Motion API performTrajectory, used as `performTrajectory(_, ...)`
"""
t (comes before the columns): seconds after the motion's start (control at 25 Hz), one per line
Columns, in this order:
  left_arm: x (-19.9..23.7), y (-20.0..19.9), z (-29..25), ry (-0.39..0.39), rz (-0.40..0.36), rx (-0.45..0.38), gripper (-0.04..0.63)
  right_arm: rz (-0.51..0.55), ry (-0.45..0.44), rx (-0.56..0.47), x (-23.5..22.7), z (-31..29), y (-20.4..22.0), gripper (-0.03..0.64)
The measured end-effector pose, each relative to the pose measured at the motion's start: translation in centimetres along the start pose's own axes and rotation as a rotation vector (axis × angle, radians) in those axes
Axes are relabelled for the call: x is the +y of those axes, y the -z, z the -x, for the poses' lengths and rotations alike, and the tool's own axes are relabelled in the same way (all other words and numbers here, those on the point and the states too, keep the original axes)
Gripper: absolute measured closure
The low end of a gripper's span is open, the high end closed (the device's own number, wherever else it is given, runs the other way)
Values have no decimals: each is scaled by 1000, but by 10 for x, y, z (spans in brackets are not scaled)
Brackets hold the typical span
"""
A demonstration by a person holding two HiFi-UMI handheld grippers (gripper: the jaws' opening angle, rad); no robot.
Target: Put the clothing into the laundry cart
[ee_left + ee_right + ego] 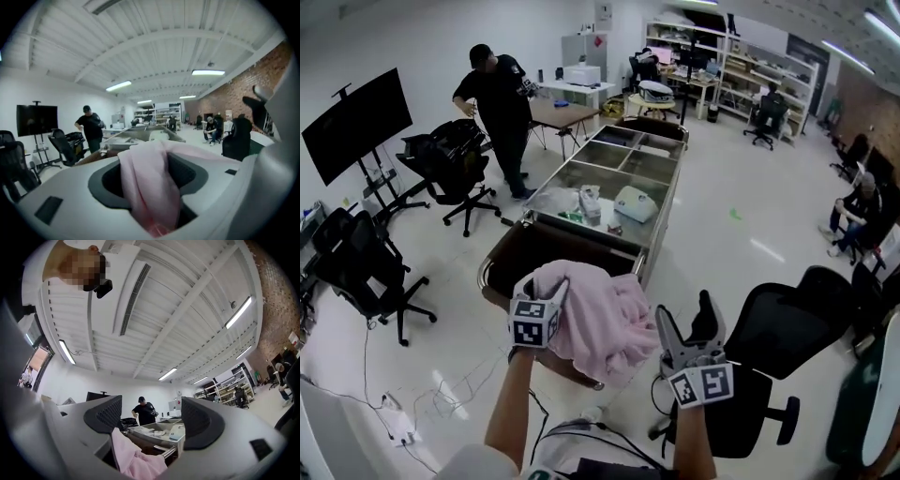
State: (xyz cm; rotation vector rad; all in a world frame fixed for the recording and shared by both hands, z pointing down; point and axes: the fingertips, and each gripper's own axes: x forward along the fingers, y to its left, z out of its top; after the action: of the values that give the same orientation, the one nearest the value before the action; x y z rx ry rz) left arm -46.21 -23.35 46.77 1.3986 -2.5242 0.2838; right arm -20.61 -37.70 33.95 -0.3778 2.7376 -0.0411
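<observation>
A pink garment hangs bunched over the near rim of the brown laundry cart bin. My left gripper is at the garment's left top edge. In the left gripper view the pink cloth drapes through the gap of the left gripper, with dark pad showing on each side of it, so the jaws stand apart. My right gripper is just right of the garment, open and pointing up. In the right gripper view, the right gripper has only a fold of pink cloth low by its left jaw.
Beyond the bin stretches a metal cart with compartments holding a few items. A person in black stands at its far left. Office chairs flank me, and cables lie on the floor at left.
</observation>
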Motion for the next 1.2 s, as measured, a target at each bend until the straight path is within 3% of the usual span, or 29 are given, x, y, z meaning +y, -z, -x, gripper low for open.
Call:
performTrajectory(0.12,16,14,-5,-22,62,10,35,2,-26,12,8,-6,6,209)
performTrajectory(0.16,20,8,-1,-24,78,-20,23,2,-29,16,8,-8,8,209)
performTrajectory(0.32,14,-30,14,-2,73,-146,17,-3,-19,22,4,-13,15,207)
performTrajectory(0.52,-34,-62,16,92,23,-246,26,22,0,20,-3,-15,15,209)
performTrajectory(0.68,-90,-78,3,184,3,-304,95,74,73,27,-29,1,14,209)
performTrajectory(0.84,-163,-85,-9,301,-10,-335,97,129,190,32,-67,34,7,209)
performTrajectory(1.2,-352,-89,-6,700,-88,-335,107,252,587,39,-144,181,-51,209)
